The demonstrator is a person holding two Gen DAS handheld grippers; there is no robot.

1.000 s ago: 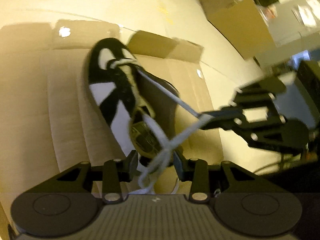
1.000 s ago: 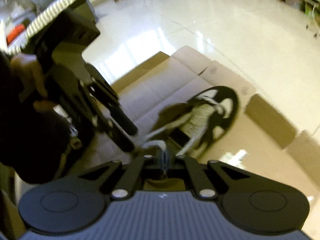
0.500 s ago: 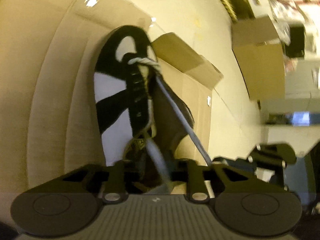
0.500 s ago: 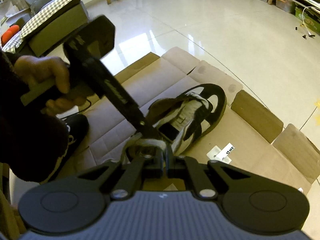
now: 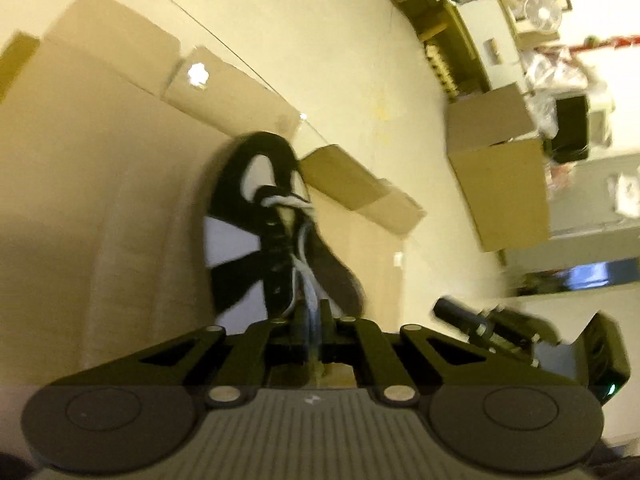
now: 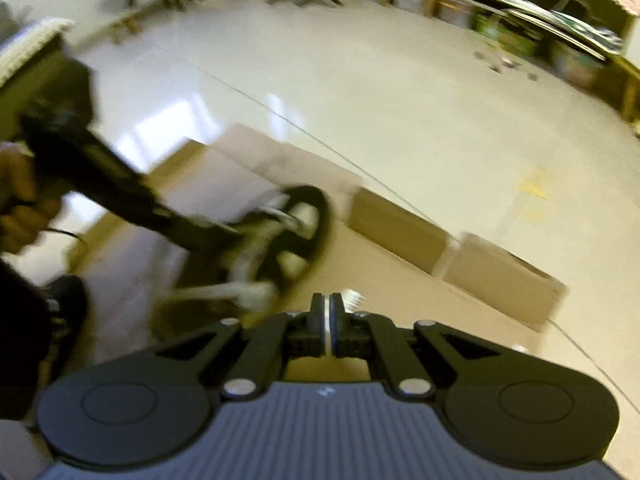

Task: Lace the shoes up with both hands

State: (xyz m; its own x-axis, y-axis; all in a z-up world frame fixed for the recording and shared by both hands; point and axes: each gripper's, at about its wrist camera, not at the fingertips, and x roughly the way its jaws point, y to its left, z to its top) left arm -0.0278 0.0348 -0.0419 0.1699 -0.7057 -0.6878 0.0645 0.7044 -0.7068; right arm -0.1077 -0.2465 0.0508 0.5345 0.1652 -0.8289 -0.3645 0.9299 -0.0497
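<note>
Since a second ago the left gripper (image 5: 310,320) is shut on the lace (image 5: 308,280) just behind the shoe (image 5: 256,232) on the cardboard (image 5: 100,160), while the right gripper (image 6: 332,312) is clamped on a white strand beside the shoe, so both ends are best drawn taut evenly.

floor (image 6: 400,92): glossy pale tile | shelves (image 6: 560,40): far wall | cardboard box (image 5: 500,184): standing
</note>
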